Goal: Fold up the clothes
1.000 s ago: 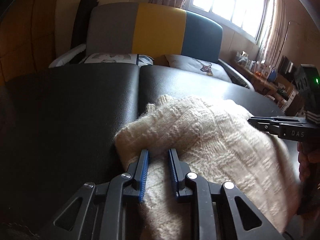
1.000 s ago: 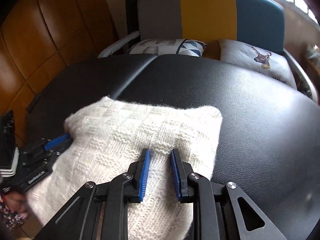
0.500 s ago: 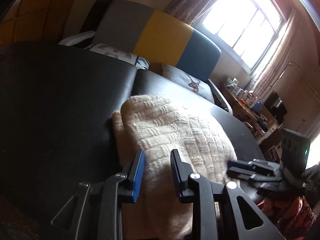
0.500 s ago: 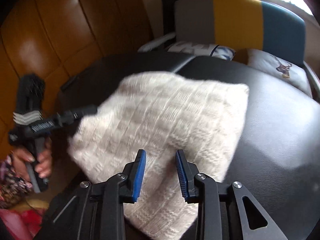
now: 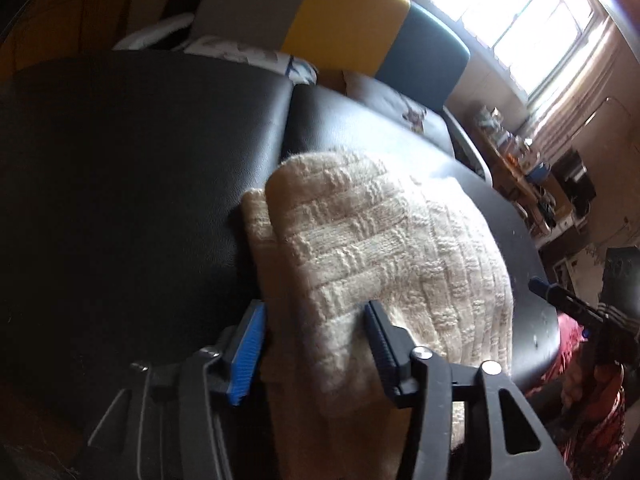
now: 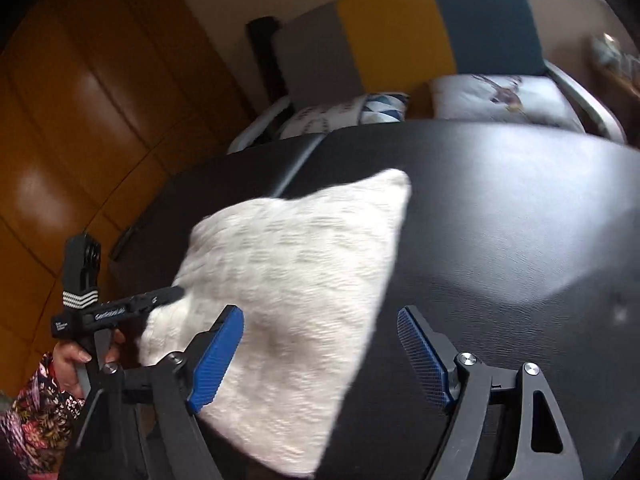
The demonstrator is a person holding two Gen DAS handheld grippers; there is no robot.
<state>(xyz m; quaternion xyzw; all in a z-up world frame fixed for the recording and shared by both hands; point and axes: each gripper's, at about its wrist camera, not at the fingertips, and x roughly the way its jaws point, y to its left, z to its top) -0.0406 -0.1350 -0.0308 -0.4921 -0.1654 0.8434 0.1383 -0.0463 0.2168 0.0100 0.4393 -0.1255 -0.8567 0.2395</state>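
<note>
Between the spread fingers of the left gripper [image 5: 316, 344] lies the near edge of a cream knitted sweater [image 5: 384, 256], folded into a thick pad; the blue pads stand apart on either side of the cloth and do not pinch it. Over on the other side, the right gripper [image 6: 320, 354] is also wide open, its left finger over the sweater's near corner, its right finger over bare table. The sweater sits at the near edge of a black padded table [image 6: 500, 216] and hangs a little over it (the overhang is blurred). Beyond its far corner the black surface runs wide and bare, with a seam down the middle. Behind the table stands a bench [image 6: 400, 28] with a grey, yellow and teal back and two cushions [image 6: 504, 98].
</note>
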